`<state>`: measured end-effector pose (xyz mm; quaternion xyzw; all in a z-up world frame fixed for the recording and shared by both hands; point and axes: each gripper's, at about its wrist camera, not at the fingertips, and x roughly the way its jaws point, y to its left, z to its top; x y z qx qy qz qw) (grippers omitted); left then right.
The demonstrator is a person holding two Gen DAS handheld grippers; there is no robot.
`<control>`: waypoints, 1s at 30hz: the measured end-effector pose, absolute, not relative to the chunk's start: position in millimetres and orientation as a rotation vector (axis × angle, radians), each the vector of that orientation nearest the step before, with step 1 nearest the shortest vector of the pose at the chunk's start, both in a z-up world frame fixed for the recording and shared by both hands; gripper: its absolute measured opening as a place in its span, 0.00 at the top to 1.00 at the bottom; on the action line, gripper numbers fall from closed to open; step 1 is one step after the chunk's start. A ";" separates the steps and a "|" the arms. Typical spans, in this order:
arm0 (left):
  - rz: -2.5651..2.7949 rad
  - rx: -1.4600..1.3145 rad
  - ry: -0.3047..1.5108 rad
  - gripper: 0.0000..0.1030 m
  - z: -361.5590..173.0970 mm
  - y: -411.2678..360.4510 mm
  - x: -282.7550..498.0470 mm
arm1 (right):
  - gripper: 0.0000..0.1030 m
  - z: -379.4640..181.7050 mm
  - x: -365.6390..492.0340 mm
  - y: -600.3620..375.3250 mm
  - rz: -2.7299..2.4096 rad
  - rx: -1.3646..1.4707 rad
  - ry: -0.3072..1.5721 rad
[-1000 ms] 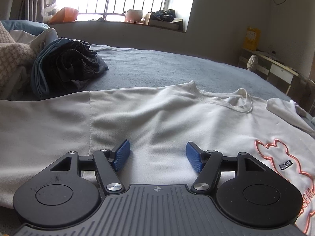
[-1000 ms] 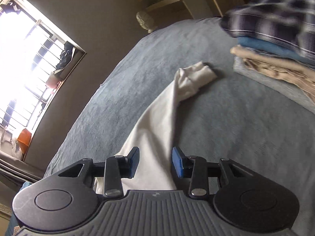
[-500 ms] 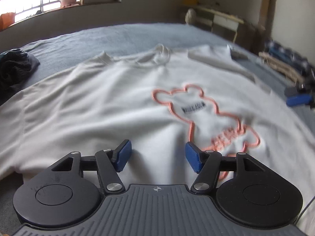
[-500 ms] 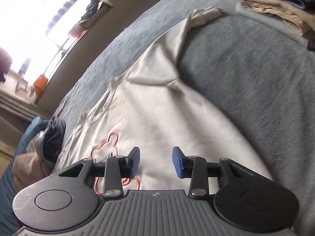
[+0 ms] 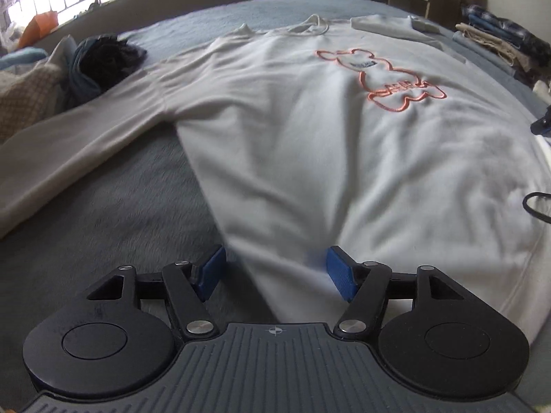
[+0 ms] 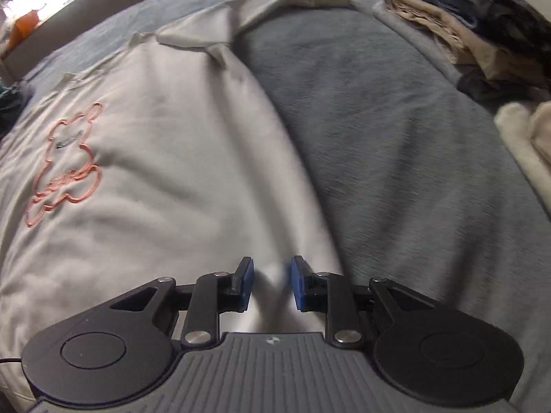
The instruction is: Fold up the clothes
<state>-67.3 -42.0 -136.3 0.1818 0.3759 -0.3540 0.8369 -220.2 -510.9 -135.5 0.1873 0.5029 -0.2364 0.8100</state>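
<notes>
- One white long-sleeved sweatshirt with an orange bear outline (image 5: 310, 130) lay spread flat, print up, on the grey-blue fleece bed cover (image 6: 396, 137); no fold visible.
- Within one second, swung from sleeve and collar down to the two bottom corners.
- Left gripper (image 5: 275, 268): jaws wide apart, hem corner between them, unclamped.
- Right gripper (image 6: 270, 284): jaws narrower but apart, a ridge of hem cloth between, seemingly not yet pinched.
- Probably set up to lift the hem toward the collar.
- Beyond: stack of folded clothes (image 6: 465, 24) at right, dark crumpled garment (image 5: 100, 62) at left.
</notes>
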 end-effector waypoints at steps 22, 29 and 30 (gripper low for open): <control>-0.929 0.287 1.062 0.43 -143.2 3.8 -115.2 | 0.75 -127.8 -235.6 -423.6 -0.188 0.430 1.267; -0.967 0.177 1.019 0.43 -122.4 -1.2 -97.5 | 0.74 -104.2 -200.3 -397.4 -0.100 0.416 1.133; -0.985 0.161 1.035 0.42 -125.3 -5.8 -97.4 | 0.74 -110.9 -192.2 -388.1 -0.071 0.412 1.143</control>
